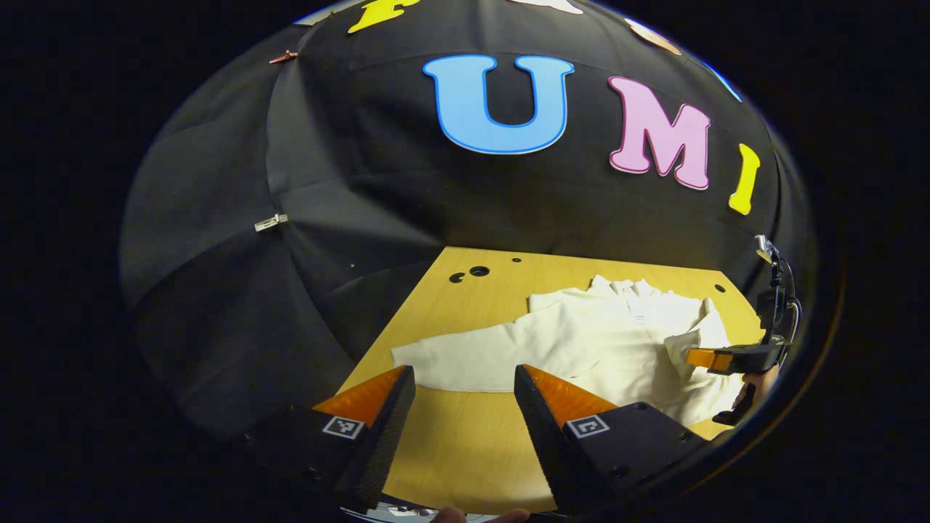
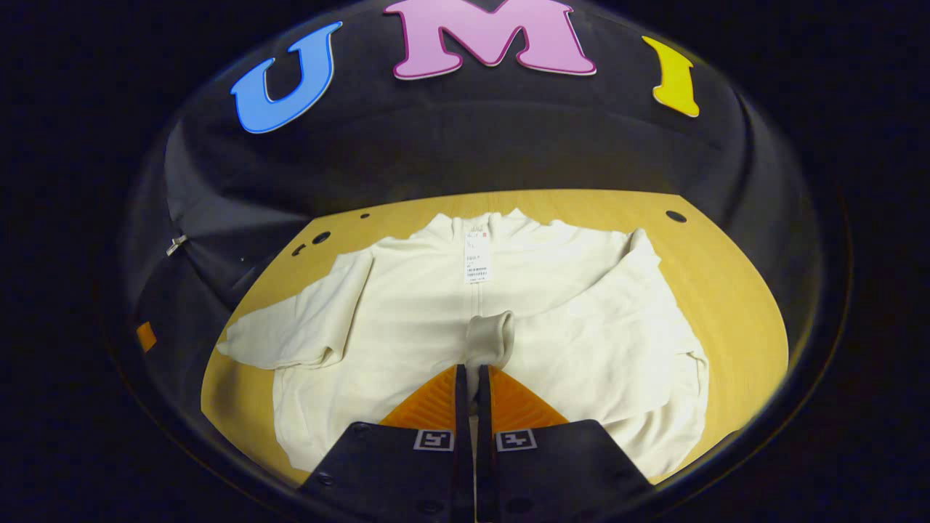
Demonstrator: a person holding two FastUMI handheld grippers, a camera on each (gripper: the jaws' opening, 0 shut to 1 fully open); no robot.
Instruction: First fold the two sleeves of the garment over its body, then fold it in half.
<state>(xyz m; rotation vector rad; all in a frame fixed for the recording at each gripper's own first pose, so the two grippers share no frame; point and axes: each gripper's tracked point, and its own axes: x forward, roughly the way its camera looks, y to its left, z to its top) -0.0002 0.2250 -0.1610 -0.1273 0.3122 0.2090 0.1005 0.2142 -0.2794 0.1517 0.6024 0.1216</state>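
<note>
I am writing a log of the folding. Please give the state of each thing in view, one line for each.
Garment: spread flat on the table, not yet halved.
Right sleeve: folded over the body, cuff held.
Left sleeve: still spread out.
Right claw: shut on the cuff.
Left claw: open, holding nothing.

Left gripper (image 1: 465, 378) sits at the bottom of the left gripper view with its two fingers spread wide, nothing between them, hovering over bare tabletop. The right gripper (image 2: 472, 374) is at bottom centre of the right gripper view, fingers pinched nearly together on the sleeve cuff (image 2: 490, 338), which sticks up past the tips. You can also spot that right gripper (image 1: 703, 357) at the far right edge of the left gripper view, with part of a hand (image 1: 755, 383) holding it from behind.
</note>
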